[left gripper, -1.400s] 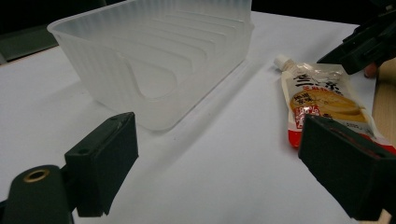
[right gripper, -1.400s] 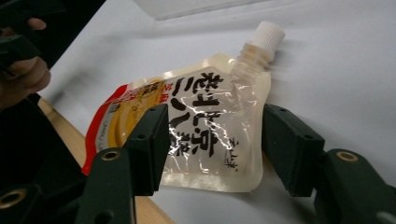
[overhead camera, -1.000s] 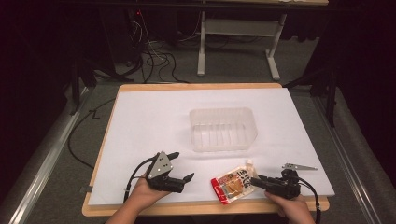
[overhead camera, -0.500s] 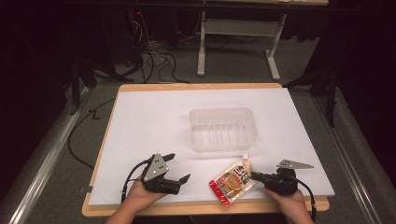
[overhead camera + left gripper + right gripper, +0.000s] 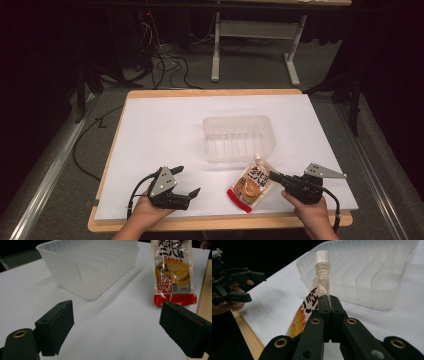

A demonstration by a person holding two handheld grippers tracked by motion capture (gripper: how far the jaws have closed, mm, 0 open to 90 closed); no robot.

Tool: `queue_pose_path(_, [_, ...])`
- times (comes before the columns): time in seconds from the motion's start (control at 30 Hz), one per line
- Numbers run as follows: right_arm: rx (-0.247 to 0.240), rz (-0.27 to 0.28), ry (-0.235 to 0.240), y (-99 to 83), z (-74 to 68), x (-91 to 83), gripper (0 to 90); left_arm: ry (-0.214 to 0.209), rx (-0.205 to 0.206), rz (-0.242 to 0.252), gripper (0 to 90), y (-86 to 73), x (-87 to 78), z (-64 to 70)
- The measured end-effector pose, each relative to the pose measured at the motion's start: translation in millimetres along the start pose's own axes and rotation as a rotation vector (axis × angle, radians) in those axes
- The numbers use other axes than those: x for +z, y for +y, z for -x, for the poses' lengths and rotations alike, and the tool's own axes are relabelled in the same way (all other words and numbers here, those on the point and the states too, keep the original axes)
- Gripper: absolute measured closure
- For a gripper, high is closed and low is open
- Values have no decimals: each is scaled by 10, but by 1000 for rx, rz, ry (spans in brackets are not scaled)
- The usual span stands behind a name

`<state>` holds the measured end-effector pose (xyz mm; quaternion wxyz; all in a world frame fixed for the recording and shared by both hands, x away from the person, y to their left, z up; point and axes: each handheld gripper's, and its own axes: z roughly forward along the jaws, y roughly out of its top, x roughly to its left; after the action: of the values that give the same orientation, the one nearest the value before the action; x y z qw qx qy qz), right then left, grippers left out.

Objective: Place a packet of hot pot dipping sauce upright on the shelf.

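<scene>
Gripping: right gripper [image 5: 276, 177] closed on sauce pouch [image 5: 251, 183] edge, spout toward clear tub [image 5: 239, 137] just beyond; left gripper [image 5: 186, 181] wide open, empty.

In the left gripper view the sauce pouch [image 5: 172, 272] is cut off at twelve o'clock — spout unseen; the clear plastic tub [image 5: 90, 267] loses its far rim there too.

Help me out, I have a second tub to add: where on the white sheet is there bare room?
The far-left stretch of the white sheet, left of the clear tub, is free, as is the strip behind it. It is crowded near the front: the sauce pouch, left gripper and right gripper sit there.
</scene>
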<state>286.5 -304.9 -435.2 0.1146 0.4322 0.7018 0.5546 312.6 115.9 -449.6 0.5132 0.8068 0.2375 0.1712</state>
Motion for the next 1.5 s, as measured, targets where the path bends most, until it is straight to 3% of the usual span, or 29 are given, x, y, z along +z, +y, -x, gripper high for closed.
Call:
queue_pose_path(0.17, [-25,67,22,90,-50,-82,900,-5,5,-2,129,4,16,13])
queue_pose_path(0.3, [-49,109,6,162,-68,-149,900,-8,6,-7,129,3,15,14])
queue_pose_path(0.53, [-66,175,-67,234,16,-303,900,-5,3,-1,129,1,8,7])
queue_pose_path(0.77, [-76,227,-185,266,156,-532,900,-7,5,-3,129,1,14,10])
queue_pose_path(0.97, [-140,218,-281,279,223,-639,900,-8,3,-3,129,1,15,9])
queue_pose_path(1.27, [-186,177,-342,255,267,-635,900,-7,4,0,129,3,7,8])
queue_pose_path(1.5, [-192,165,-356,242,301,-644,900,-7,4,0,129,4,1,3])
